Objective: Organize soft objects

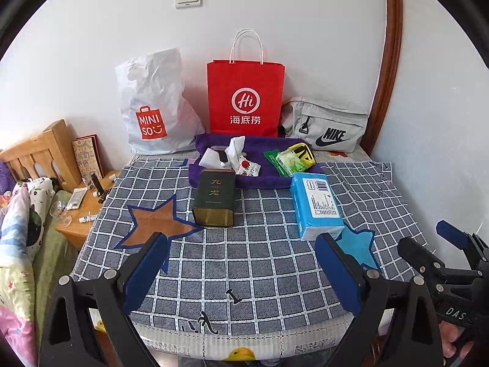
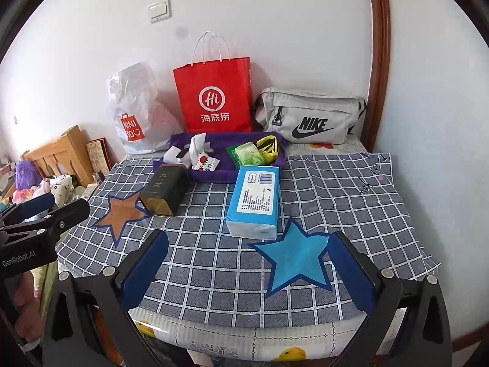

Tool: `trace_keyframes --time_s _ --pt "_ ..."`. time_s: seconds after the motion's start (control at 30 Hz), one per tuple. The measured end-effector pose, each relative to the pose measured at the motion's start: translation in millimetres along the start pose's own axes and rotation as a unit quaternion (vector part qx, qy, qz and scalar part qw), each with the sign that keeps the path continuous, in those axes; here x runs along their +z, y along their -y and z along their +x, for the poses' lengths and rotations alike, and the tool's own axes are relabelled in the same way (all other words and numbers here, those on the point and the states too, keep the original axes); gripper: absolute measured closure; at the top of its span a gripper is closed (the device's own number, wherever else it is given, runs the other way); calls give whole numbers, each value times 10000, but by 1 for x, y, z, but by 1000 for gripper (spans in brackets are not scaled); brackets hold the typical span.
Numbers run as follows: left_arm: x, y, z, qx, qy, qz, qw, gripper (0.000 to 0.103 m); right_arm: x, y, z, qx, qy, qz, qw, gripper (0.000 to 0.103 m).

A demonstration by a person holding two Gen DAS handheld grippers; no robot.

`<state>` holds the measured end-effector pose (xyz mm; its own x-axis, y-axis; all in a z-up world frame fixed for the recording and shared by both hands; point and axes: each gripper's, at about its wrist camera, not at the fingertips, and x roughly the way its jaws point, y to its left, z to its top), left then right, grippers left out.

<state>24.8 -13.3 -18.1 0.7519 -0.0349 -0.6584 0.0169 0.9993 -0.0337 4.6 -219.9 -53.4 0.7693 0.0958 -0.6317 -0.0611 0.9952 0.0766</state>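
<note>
A blue tissue pack (image 1: 316, 205) (image 2: 256, 202) lies on the checked cloth beside a dark green tin (image 1: 214, 197) (image 2: 164, 189). Behind them a purple cloth tray (image 1: 262, 180) (image 2: 214, 174) holds white socks (image 1: 232, 150) (image 2: 192, 150), a strawberry packet (image 1: 247, 166), green packets (image 1: 287, 160) (image 2: 249, 153) and a yellow item (image 1: 304, 153) (image 2: 269, 146). My left gripper (image 1: 241, 275) stands open above the cloth's near edge, nothing between its fingers. My right gripper (image 2: 249, 272) is open over the blue star patch (image 2: 295, 260), also holding nothing.
Against the wall stand a white Miniso bag (image 1: 152, 107) (image 2: 134, 116), a red paper bag (image 1: 244, 98) (image 2: 214, 94) and a grey Nike pouch (image 1: 327, 125) (image 2: 308, 116). A wooden nightstand (image 1: 88, 205) with small items and bedding (image 1: 18, 220) lie to the left. A brown star patch (image 1: 156, 223) marks the cloth.
</note>
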Motion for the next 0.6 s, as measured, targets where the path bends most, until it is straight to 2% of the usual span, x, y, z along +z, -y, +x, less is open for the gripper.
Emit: trace_keyframes --time_s 0.6 --pt "-3 -5 -8 78 78 -24 9999 6 -2 -8 -7 44 62 -29 10000 1"
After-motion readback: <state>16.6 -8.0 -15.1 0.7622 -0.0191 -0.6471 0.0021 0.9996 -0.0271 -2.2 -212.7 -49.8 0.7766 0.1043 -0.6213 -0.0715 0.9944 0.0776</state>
